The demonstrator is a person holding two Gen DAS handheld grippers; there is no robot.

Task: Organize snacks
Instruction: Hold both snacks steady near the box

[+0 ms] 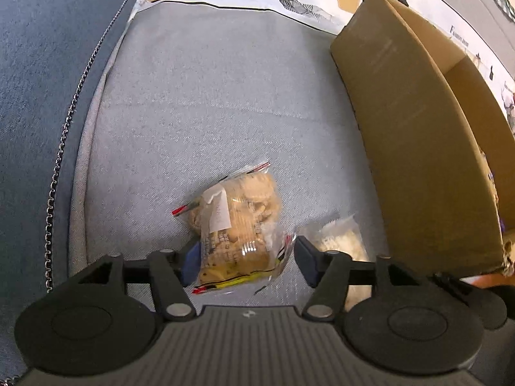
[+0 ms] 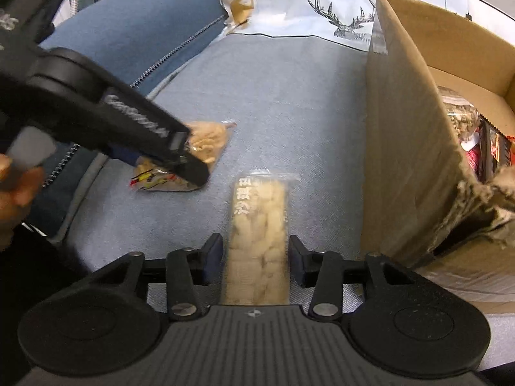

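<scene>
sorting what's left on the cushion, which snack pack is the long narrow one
The pale puffed-snack pack, lying lengthwise between the open right claw. The other loose one, the biscuit bag with red-striped edges at the left claw, is squat and crumpled.

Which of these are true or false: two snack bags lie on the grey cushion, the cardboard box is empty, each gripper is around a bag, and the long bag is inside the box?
1. Two snack bags lie on the grey cushion. True: a biscuit bag and a long bag.
2. The cardboard box is empty. False: packets already lie inside.
3. The left gripper and right gripper each straddle a bag. True, jaws open.
4. The long bag is in the box. False: it lies beside it.
</scene>
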